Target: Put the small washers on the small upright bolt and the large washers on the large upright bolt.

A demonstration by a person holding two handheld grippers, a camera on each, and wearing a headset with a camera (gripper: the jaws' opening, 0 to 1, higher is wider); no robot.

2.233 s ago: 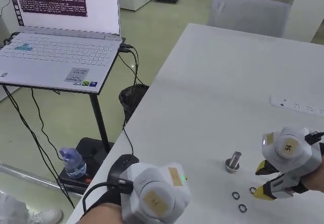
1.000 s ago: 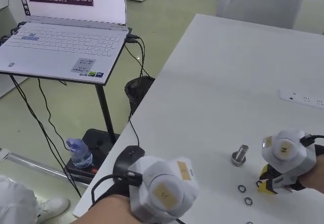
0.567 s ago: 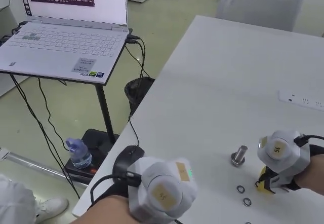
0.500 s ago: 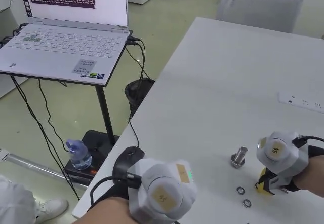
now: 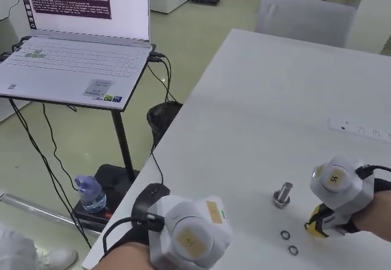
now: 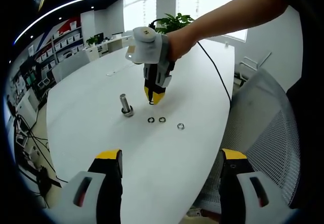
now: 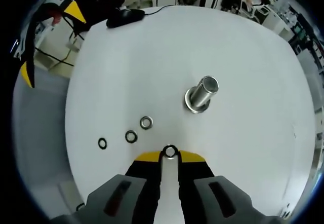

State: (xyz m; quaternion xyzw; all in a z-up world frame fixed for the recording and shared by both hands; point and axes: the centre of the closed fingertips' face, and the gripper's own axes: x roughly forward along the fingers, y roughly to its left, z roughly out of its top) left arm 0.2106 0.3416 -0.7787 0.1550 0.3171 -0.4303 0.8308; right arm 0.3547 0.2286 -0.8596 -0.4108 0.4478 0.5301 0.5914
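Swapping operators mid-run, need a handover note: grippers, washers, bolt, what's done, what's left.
Left gripper: open, empty, held back from the work.
Right gripper: shut on a washer at its tips, near the upright bolt.
Three washers lie loose in a row on the table.
Done: no washer seen on the bolt.
Left: thread the held washer, then the three. Which size fits this bolt, I cannot tell.

2.2 s ago the right gripper [image 7: 170,157] had its fingers [image 7: 146,159] spread, tips down at a washer [image 7: 170,151] lying on the surface [image 5: 256,129]. Now the fingers are closed together, pinching that washer at the tips. The gripper has turned to point steeply down, tips raised slightly off the surface.
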